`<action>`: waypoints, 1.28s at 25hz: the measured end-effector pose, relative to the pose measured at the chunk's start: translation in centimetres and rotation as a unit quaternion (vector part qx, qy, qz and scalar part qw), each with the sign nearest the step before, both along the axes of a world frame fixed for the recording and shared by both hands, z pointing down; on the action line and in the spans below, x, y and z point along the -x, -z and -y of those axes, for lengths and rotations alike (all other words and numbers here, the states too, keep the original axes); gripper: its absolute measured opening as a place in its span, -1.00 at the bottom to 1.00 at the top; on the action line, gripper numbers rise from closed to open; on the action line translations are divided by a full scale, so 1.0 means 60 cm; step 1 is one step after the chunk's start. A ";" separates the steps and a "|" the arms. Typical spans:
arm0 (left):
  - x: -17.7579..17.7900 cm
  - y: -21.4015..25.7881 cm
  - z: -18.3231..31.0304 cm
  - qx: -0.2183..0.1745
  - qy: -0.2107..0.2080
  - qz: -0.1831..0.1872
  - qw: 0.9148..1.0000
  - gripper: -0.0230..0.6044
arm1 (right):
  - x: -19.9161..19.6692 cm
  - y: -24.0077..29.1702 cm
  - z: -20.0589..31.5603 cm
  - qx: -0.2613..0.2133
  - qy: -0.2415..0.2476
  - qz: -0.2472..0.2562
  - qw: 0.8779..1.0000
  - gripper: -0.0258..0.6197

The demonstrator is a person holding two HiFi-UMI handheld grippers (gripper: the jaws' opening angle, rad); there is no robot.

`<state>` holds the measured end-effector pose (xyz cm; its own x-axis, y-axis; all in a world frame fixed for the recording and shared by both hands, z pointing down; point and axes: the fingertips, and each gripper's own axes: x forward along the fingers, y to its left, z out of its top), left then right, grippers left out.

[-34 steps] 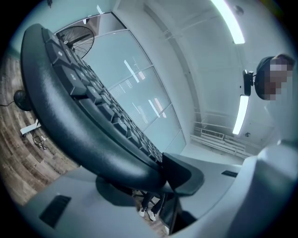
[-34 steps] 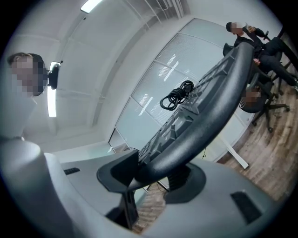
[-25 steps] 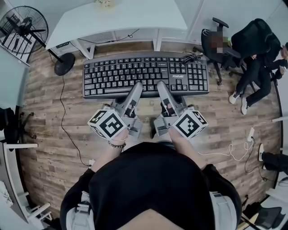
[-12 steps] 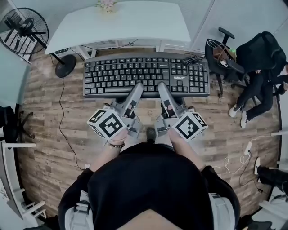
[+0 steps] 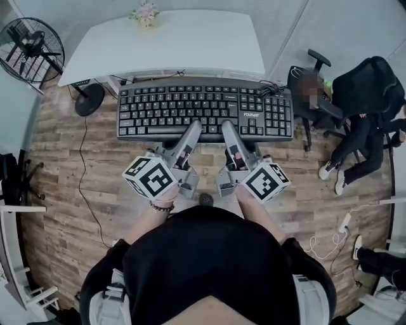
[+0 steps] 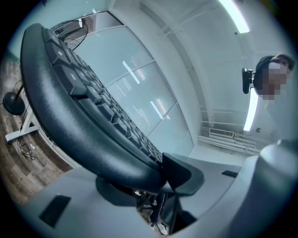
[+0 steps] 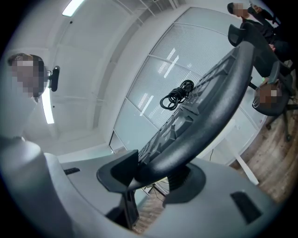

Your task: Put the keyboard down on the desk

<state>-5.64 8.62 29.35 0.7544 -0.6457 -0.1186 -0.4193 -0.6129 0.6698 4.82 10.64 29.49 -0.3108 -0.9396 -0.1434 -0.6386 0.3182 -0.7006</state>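
A black keyboard (image 5: 203,111) is carried level in the air over the wooden floor, its far edge at the front edge of the white desk (image 5: 168,44). My left gripper (image 5: 192,131) is shut on its near rim left of centre. My right gripper (image 5: 229,131) is shut on the near rim right of centre. In the left gripper view the keyboard's rounded rim (image 6: 79,135) is pinched between the jaws. The right gripper view shows the same rim (image 7: 205,125) clamped, with the coiled cable (image 7: 177,95) lying on the keyboard's top.
A floor fan (image 5: 32,51) stands at far left. A small flower pot (image 5: 146,13) sits at the desk's back edge. An office chair (image 5: 311,79) and a seated person (image 5: 368,108) are at right. Cables (image 5: 85,165) trail over the floor.
Both grippers have carried the keyboard forward toward the white desk. The desk now shows larger and closer, and the keyboard's far edge reaches its front.
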 end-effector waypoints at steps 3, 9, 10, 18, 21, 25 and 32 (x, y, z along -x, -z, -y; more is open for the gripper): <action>0.000 -0.004 0.005 -0.001 0.004 -0.002 1.000 -0.38 | -0.001 -0.002 0.007 -0.002 0.004 0.001 1.000 -0.37; 0.000 -0.008 0.011 -0.003 0.012 0.001 1.000 -0.38 | -0.001 -0.009 0.015 -0.003 0.011 0.006 1.000 -0.37; 0.000 -0.009 0.011 -0.003 0.013 0.000 1.000 -0.38 | -0.001 -0.010 0.016 -0.002 0.012 0.007 1.000 -0.37; -0.003 -0.017 0.015 -0.005 0.004 -0.005 1.000 -0.37 | -0.003 -0.016 0.017 0.001 0.007 0.002 1.000 -0.37; -0.006 -0.013 0.013 -0.010 -0.002 -0.007 1.000 -0.37 | -0.006 -0.013 0.014 -0.001 0.002 0.002 1.000 -0.37; -0.004 -0.014 0.017 -0.009 -0.001 -0.008 1.000 -0.37 | -0.005 -0.013 0.019 -0.004 0.004 -0.002 1.000 -0.37; -0.004 -0.012 0.016 -0.013 0.002 -0.007 1.000 -0.37 | -0.005 -0.011 0.019 -0.008 0.007 -0.004 1.000 -0.37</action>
<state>-5.39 7.66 30.04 0.7499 -0.6451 -0.1465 -0.4123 -0.6290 0.6591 5.11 9.49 30.15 -0.3253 -0.9327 -0.1557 -0.6394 0.3383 -0.6905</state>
